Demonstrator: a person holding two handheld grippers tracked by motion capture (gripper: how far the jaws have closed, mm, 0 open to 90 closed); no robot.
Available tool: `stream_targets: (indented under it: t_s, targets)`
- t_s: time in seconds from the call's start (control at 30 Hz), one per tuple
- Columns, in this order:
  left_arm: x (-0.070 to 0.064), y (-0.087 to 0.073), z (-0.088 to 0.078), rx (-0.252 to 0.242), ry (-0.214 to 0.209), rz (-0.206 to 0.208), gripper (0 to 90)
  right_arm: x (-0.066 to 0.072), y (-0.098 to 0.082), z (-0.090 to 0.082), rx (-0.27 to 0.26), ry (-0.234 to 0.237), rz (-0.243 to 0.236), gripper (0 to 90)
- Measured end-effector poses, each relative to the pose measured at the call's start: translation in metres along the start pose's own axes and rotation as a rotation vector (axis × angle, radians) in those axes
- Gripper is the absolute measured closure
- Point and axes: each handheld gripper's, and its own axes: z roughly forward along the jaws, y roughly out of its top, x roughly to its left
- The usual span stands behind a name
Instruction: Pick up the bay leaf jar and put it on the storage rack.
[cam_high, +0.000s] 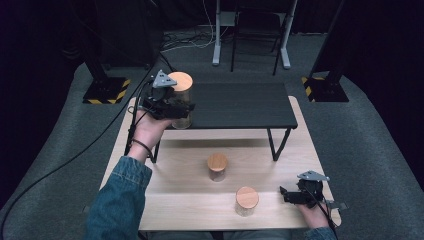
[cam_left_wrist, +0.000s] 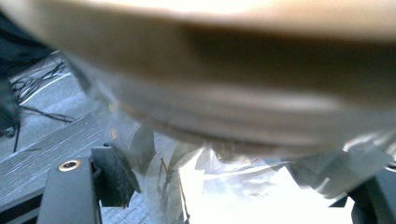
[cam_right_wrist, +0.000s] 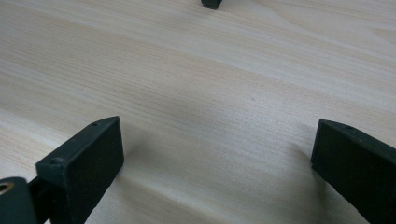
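Carrying jar, left claw clamped on glass; set it level on shelf at twelve o'clock. Right claw wide, empty.

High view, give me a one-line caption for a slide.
Left gripper holds a wood-lidded glass jar at the black shelf's corner; two jars wait below.

Grey carpet floor, dark curtained walls, metal stand legs.

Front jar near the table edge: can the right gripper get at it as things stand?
Probably yes. The right gripper sits open on the table just right of the front jar, with bare wood between them. The middle jar stands farther back, out of the way.
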Motion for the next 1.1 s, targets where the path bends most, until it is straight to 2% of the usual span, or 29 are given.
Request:
stream_targets:
  t_s: [0.03, 0.33, 0.73, 0.87, 1.1]
  targets:
    - [0.001, 0.001, 0.003, -0.003, 0.015, -0.005, 25.0, 0.0, 0.0, 0.0, 0.0, 0.0, 0.0, 1.5]
    - [0.012, 0.002, 0.018, -0.005, 0.036, -0.045, 25.0, 0.0, 0.0, 0.0, 0.0, 0.003, -0.005, 1.5]
    - [0.022, -0.003, 0.02, -0.022, 0.011, -0.093, 24.8, 0.0, 0.0, 0.0, 0.0, 0.006, -0.01, 1.5]
    - [0.023, -0.005, 0.019, -0.028, 0.01, -0.1, 24.5, 0.0, 0.0, 0.0, 0.0, 0.006, -0.01, 1.5]
    - [0.024, -0.01, 0.019, 0.001, 0.013, -0.087, 19.1, 0.0, 0.0, 0.0, 0.0, 0.006, -0.01, 1.5]
